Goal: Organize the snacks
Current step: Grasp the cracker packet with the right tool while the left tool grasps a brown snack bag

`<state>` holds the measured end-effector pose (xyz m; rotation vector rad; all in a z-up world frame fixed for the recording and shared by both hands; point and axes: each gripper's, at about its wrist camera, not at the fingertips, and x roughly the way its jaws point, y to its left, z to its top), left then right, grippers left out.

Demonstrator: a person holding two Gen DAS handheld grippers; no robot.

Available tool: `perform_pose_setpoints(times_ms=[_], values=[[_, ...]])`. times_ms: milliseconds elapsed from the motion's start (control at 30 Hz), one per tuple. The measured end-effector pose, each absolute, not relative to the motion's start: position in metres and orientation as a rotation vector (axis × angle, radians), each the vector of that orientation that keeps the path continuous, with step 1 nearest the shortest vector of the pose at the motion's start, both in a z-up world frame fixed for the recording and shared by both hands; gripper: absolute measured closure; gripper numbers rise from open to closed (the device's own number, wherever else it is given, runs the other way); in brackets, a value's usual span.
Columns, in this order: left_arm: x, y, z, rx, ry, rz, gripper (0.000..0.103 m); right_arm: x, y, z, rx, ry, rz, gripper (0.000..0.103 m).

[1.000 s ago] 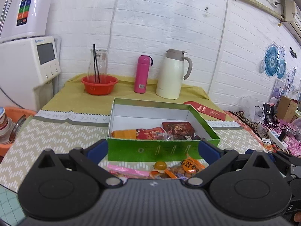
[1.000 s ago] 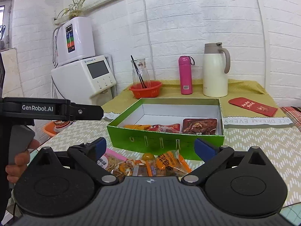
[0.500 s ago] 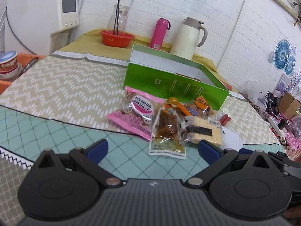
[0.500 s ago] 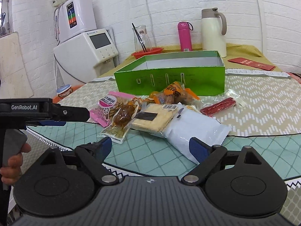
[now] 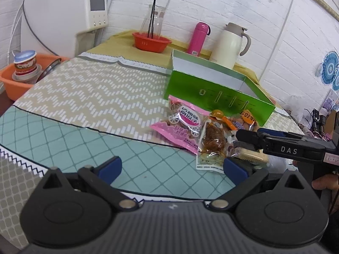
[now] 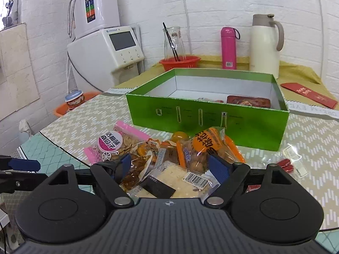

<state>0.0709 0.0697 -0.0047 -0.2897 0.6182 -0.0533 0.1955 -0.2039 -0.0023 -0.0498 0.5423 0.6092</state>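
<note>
The right gripper [image 6: 172,166] hangs with released jaws astride a cracker packet [image 6: 175,180]. The left gripper [image 5: 172,166] gapes over bare worktop [image 5: 84,97]. The snack pile [image 5: 203,127] lies at one o'clock, before the green box [image 6: 207,114].

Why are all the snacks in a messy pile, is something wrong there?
Nothing looks spilled or torn. The snack packets lie heaped on each other on the table in front of the green box, not in it; only a few are inside. A small red packet lies apart to the right.
</note>
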Motion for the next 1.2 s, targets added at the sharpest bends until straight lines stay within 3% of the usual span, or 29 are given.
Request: perform_pose_setpoints(times_ms=[400, 1200], values=[[0.084, 0.066, -0.015, -0.302, 0.679, -0.081, 0.002, 0.118, -0.203, -0.013, -0.112, 0.566, 0.738, 0.000], [0.087, 0.048, -0.015, -0.259, 0.694, -0.153, 0.002, 0.108, -0.190, -0.025, -0.148, 0.583, 0.671, 0.000]])
